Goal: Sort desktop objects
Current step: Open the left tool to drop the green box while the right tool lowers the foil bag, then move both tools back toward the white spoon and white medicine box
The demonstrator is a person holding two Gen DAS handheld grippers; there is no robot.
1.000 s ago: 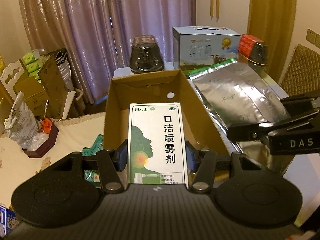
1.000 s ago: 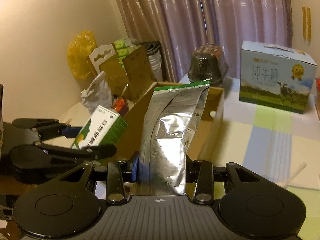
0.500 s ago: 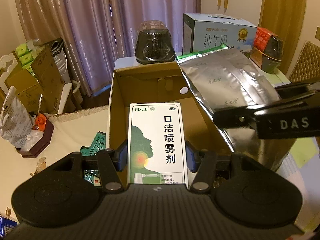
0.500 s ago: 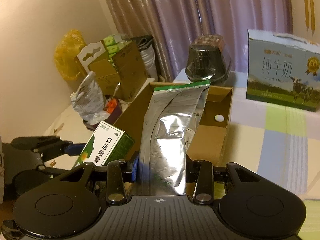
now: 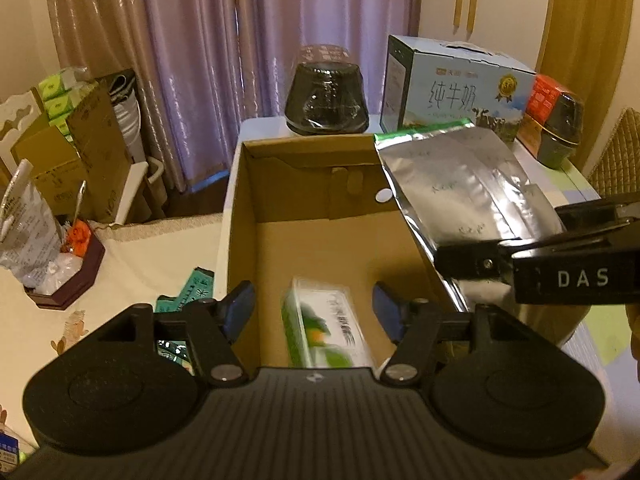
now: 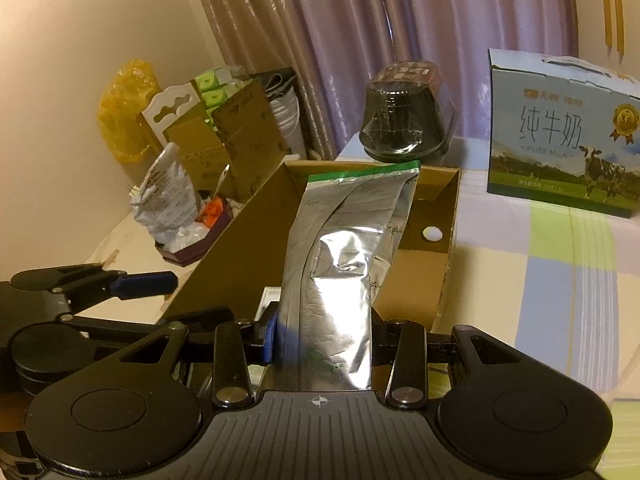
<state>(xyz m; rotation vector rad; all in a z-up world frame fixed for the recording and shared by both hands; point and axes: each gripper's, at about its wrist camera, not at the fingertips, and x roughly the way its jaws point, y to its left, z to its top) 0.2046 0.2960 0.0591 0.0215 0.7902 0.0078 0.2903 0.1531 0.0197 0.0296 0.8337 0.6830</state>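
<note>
Spray box in cardboard box, left tool opening; right tool gripping foil pouch.

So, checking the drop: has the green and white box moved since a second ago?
Yes. The green and white box left the opening left gripper and dropped into the cardboard box.

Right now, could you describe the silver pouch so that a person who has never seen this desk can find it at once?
Start at the open cardboard box in the middle of the desk. Over its near right side, the right gripper holds the silver foil pouch upright. Only this item is shiny and crinkled, with a green strip along its top; the green-and-white carton nearby is a stiff box.
</note>
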